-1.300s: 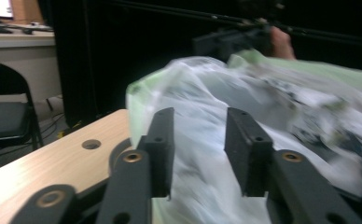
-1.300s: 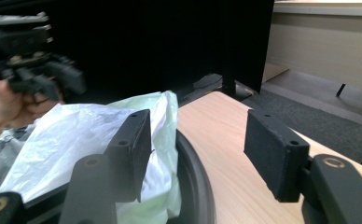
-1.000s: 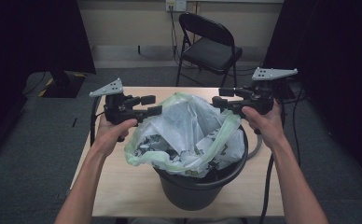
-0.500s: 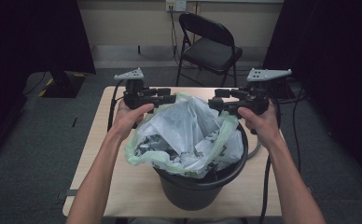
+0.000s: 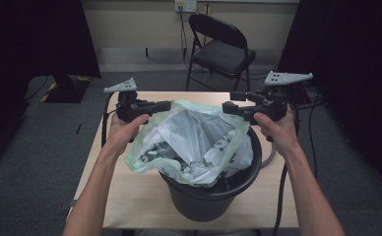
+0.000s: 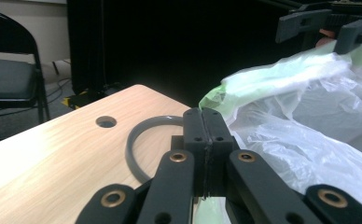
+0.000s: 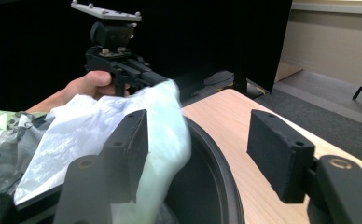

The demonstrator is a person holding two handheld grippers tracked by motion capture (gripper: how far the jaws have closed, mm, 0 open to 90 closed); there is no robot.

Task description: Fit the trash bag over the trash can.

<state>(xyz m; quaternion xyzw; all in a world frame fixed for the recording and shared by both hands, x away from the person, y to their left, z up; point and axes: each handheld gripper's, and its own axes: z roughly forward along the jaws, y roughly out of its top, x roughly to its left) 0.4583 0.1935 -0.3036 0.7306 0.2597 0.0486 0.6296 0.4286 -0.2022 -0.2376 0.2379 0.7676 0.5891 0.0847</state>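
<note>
A: My left gripper (image 5: 164, 104) has swung back to the bin (image 5: 213, 196), jaws just pinched together on the bag's (image 5: 194, 142) far-left rim.

B: Right gripper (image 5: 231, 105)?

A: Jaws apart, straddling the bin's far-right rim. I judge it clamps next, then stretches the bag over.

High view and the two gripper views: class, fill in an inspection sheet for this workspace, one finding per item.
Surface: wooden table, with a round hole near its edge.
Job's things: black bin on the table; pale green bag bunched in its mouth, not yet spread over the rim.
Clutter: grey ring lying flat beside the bin.
Grippers: left gripper has just closed, shut at the bag's edge, pinch unclear; right gripper open, just opening further, bag film against one jaw.
Cables: right cable trails off the near edge; left cable hangs off the side.
Surroundings: folding chair, grey carpet, dark curtains.
</note>
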